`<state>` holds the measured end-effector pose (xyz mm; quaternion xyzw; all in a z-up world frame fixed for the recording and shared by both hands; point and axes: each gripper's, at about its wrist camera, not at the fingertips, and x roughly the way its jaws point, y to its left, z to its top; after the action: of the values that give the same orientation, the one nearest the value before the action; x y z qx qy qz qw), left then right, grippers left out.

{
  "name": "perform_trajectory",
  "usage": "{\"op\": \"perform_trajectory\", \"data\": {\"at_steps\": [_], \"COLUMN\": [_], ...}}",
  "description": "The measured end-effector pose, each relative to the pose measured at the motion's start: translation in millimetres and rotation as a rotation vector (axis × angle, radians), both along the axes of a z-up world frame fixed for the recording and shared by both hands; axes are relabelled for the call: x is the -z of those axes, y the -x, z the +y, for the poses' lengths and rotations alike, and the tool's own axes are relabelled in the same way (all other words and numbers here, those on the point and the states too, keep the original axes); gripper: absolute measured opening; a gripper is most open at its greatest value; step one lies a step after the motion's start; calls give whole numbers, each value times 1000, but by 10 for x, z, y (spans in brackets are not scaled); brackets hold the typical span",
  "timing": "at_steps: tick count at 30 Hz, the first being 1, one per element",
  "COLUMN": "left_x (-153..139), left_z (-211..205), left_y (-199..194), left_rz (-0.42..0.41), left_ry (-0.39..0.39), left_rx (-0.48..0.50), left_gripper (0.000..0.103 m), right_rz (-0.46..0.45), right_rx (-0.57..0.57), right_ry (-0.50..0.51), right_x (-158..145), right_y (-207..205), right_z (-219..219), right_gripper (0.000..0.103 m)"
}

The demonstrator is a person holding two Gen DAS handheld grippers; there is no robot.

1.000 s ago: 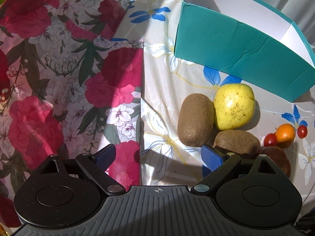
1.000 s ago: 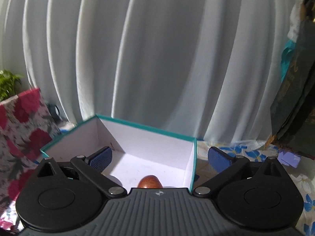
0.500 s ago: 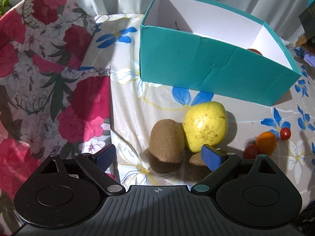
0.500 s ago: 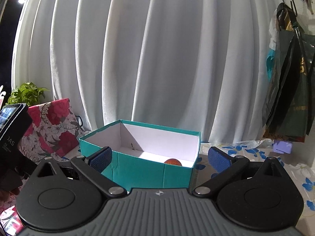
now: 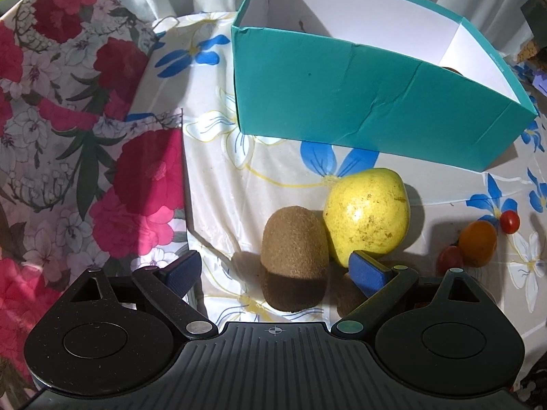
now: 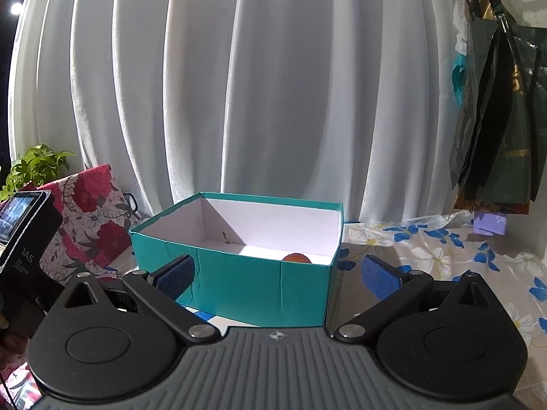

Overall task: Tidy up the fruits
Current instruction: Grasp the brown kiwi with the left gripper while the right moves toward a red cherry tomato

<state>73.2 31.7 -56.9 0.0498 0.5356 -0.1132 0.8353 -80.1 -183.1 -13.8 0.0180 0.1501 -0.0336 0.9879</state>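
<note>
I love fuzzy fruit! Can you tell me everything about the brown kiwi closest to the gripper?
The kiwi is an oval fruit with dull, fuzzy brown skin, whole and unpeeled. It lies on the flowered tablecloth, its near end in shadow and its far end in bright light. It sits close against the yellow fruit, seemingly touching it. The teal box stands further back. The open left gripper hangs just above it without gripping it.
</note>
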Motion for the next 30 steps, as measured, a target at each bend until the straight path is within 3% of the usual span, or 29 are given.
{"op": "perform_trajectory", "data": {"at_steps": [19,30], "left_x": [49,160], "left_z": [37,-30], "left_y": [-74,-176], "left_rz": [4,52], "left_ry": [-25,12], "left_rx": [80,151], "left_gripper": [87,80], "right_rz": [27,38], "right_rx": [33,42], "right_ry": [-30,-40], "right_x": [40,63], "right_y": [-105,-170], "right_z": [-95,-125], "right_gripper": [103,103]}}
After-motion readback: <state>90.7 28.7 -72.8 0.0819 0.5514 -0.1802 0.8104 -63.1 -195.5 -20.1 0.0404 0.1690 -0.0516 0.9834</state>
